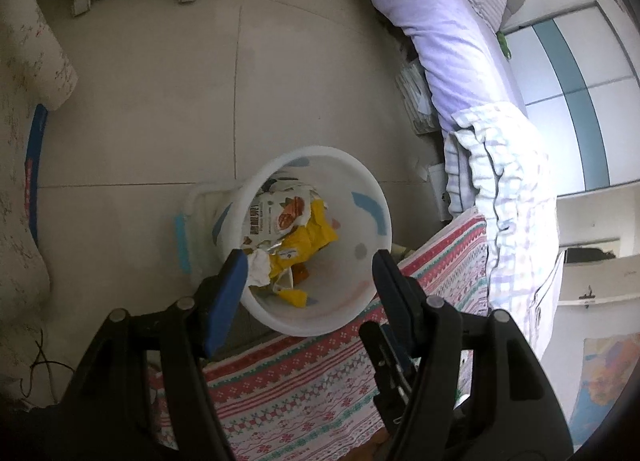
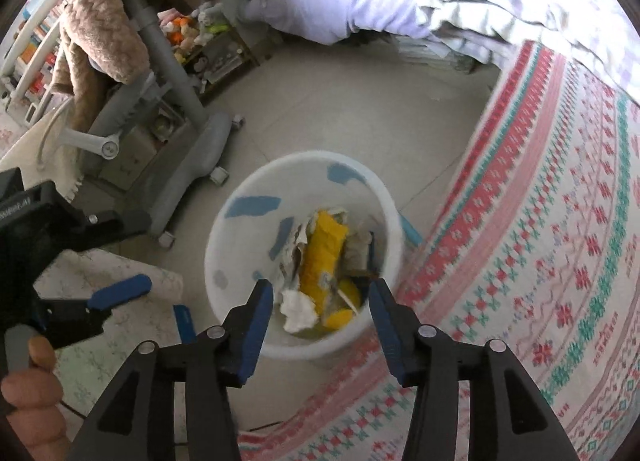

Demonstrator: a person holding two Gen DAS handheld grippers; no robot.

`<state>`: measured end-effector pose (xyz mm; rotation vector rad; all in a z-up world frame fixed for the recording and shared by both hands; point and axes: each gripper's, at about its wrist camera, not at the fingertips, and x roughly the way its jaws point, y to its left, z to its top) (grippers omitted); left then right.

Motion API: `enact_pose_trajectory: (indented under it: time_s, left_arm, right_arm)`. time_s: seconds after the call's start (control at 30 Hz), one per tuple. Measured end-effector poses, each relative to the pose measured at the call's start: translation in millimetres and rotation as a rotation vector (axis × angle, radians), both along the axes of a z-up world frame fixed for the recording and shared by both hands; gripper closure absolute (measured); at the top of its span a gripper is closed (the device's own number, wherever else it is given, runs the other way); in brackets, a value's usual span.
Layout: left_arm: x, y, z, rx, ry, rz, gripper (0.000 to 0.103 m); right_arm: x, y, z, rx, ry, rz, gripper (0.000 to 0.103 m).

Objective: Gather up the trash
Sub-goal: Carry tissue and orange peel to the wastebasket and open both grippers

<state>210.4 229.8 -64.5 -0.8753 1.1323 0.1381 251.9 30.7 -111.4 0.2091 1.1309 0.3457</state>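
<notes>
Left wrist view: left gripper (image 1: 308,255) hovers over the white bin (image 1: 372,197), jaws apart, nothing between them. The bin stands on the tile floor (image 1: 160,101), just beside the patterned bedspread (image 1: 320,381). To do this step well, I judge any drop should be released squarely over the opening, clear of the rim. Inside: a yellow wrapper (image 1: 308,237), a printed snack bag (image 1: 280,213), a crumpled white tissue (image 1: 259,267).

Right wrist view: right gripper (image 2: 320,289) also above the bin (image 2: 224,261), jaws apart and empty. The yellow wrapper (image 2: 324,253) and tissue (image 2: 298,311) lie loosely heaped; bin roughly half full. Grey wheeled chair (image 2: 180,165) stands near.
</notes>
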Motion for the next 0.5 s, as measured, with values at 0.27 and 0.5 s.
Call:
enact_pose_trajectory:
  time_s: [0.27, 0.5]
  left_arm:
    - [5, -37, 14, 0.103, -0.029, -0.089, 0.038]
    - [5, -101, 27, 0.193, -0.063, -0.255, 0.038]
  right_arm:
    - [-22, -40, 13, 0.026, 0.007, -0.042, 0.052]
    - [-53, -86, 38, 0.007, 0.001, -0.077, 0.05]
